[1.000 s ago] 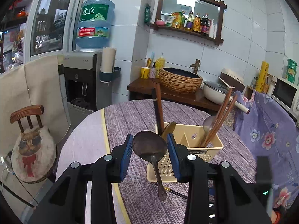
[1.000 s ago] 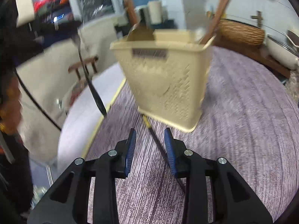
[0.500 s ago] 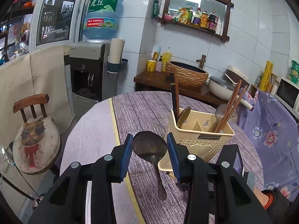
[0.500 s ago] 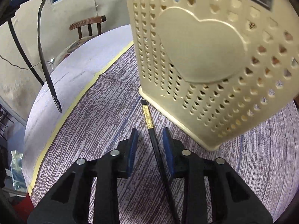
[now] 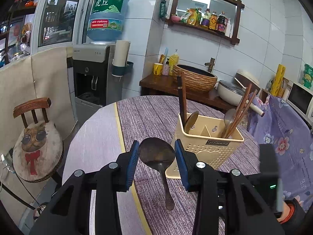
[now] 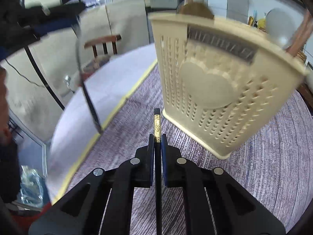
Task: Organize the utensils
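Observation:
My left gripper (image 5: 156, 154) is shut on a dark metal spoon (image 5: 156, 154), gripping its bowl with the handle hanging down above the table. A cream plastic utensil holder (image 5: 207, 143) stands just right of it, with chopsticks (image 5: 239, 109), spoons and a dark utensil in its compartments. My right gripper (image 6: 157, 141) is shut on a black chopstick with a gold band (image 6: 157, 125), lifted just in front of the holder (image 6: 221, 90). The hanging spoon handle (image 6: 88, 98) shows at the left of the right wrist view.
The round table has a purple woven cloth (image 5: 148, 117) with a yellow edge. A chair with a cat cushion (image 5: 37, 146) stands to the left. A water dispenser (image 5: 93, 74) and a wooden counter with a basin (image 5: 195, 78) are behind.
My right gripper has closed on the black chopstick and lifted it off the cloth. My left gripper has drawn back from the holder, still holding the spoon.

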Tool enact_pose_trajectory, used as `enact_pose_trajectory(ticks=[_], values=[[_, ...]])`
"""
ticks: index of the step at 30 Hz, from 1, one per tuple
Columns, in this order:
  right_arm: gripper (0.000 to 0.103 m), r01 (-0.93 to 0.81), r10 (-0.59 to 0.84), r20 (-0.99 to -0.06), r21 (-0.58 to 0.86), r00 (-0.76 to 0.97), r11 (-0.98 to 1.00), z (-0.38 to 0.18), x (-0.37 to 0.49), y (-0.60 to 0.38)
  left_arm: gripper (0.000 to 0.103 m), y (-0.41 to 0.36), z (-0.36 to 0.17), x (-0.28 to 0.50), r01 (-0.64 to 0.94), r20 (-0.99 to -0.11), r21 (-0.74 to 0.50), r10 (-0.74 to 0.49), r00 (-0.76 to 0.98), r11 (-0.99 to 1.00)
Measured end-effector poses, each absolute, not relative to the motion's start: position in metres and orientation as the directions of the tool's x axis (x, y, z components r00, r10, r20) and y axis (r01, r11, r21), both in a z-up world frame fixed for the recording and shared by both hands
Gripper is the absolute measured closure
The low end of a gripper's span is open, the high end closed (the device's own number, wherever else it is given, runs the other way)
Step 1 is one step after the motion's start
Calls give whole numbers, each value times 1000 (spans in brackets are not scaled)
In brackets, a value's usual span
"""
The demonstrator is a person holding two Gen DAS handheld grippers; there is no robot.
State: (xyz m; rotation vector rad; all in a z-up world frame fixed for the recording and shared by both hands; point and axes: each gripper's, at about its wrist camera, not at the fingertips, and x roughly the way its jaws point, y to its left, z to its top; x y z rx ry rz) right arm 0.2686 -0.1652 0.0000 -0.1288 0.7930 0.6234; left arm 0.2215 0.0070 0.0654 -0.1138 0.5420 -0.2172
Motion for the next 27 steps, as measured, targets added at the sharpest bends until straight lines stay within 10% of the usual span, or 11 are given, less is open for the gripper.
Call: enact_pose_trajectory(ticks=[12,27], values=[[95,-537,559,-404,178,724,825,107,208,-225,66,-6,97,213,220,-426,-175,-276,861,960],[95,-552,578,-296,176,760,815,183,217,-227,66,-31,158,245,276,-354,-165,-319,880,947]])
